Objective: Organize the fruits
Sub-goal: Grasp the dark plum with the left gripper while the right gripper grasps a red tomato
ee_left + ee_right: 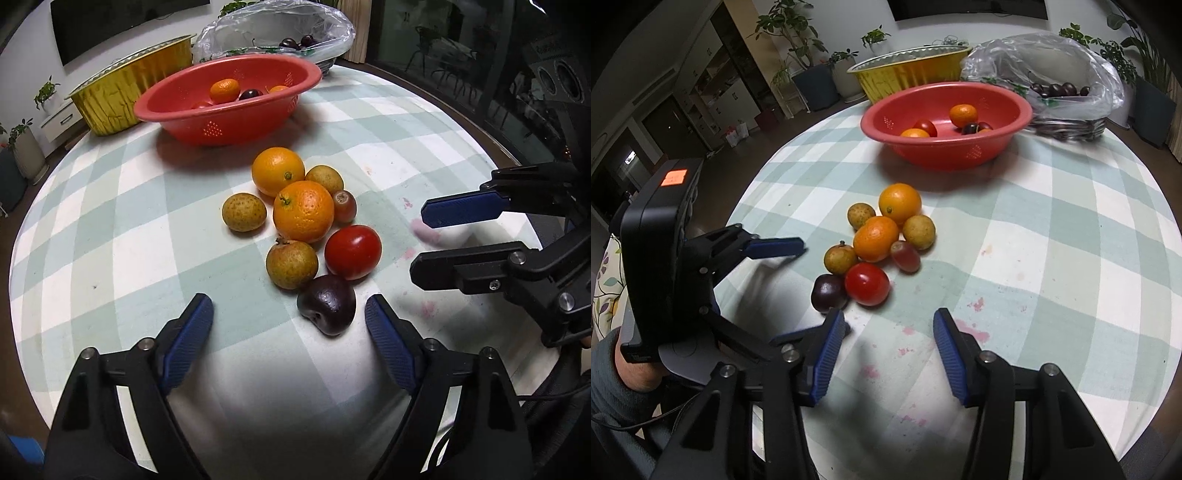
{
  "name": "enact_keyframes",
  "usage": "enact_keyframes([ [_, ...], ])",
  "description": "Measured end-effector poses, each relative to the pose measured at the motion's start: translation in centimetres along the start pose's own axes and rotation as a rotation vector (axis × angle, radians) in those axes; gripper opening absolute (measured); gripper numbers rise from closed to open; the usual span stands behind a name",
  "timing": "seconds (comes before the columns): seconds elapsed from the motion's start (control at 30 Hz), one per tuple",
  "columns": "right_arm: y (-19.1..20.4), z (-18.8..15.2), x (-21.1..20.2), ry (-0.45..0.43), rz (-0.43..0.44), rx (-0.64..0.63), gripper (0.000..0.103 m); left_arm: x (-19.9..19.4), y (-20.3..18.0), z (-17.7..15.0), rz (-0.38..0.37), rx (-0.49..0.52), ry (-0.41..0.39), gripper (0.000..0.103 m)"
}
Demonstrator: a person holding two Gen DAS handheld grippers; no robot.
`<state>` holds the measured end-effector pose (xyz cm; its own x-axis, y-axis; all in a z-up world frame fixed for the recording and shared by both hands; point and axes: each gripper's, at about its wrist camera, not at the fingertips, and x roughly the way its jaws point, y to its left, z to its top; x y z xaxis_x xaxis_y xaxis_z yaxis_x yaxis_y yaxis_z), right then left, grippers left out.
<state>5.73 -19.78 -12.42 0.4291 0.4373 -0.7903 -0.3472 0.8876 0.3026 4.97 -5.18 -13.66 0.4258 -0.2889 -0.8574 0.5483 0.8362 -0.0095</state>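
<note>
A cluster of fruit lies mid-table: two oranges point(303, 211) point(278, 171), three tan-green fruits point(243, 212), a small reddish fruit point(345, 206), a red tomato point(352, 252) and a dark plum point(327, 304). The cluster also shows in the right wrist view, with the tomato point(867, 284) and the plum point(828, 288) nearest. My left gripper point(288, 325) is open and empty, just short of the plum. My right gripper point(889, 341) is open and empty, just short of the tomato; it shows in the left wrist view point(421, 240). A red colander bowl point(229, 122) behind holds several fruits.
A gold foil tray point(122, 96) stands behind the bowl at the left. A clear plastic bag point(1067, 70) with dark cherries sits in a basket at the back right. The round table has a green-and-white checked cloth point(1052, 229) with pink stains near the front.
</note>
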Motion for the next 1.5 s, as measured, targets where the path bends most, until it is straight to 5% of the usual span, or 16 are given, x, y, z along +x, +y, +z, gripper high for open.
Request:
enact_keyframes([
  [0.4, 0.6, 0.7, 0.8, 0.018, 0.028, -0.037, 0.045, -0.4, -0.3, 0.2, -0.049, 0.034, -0.008, 0.041],
  [0.67, 0.8, 1.4, 2.0, 0.037, 0.044, -0.054, 0.042, -0.6, -0.1, 0.0, -0.099, 0.03, -0.013, 0.027],
  [1.27, 1.4, 2.8, 4.5, 0.124, 0.055, -0.101, 0.038, -2.4, 1.2, -1.9, -0.091, -0.006, -0.022, 0.027],
  [1.5, 2.8, 2.9, 5.0, 0.142, -0.014, -0.173, 0.038, -3.3, 2.6, -2.9, -0.076, -0.051, -0.035, 0.027],
])
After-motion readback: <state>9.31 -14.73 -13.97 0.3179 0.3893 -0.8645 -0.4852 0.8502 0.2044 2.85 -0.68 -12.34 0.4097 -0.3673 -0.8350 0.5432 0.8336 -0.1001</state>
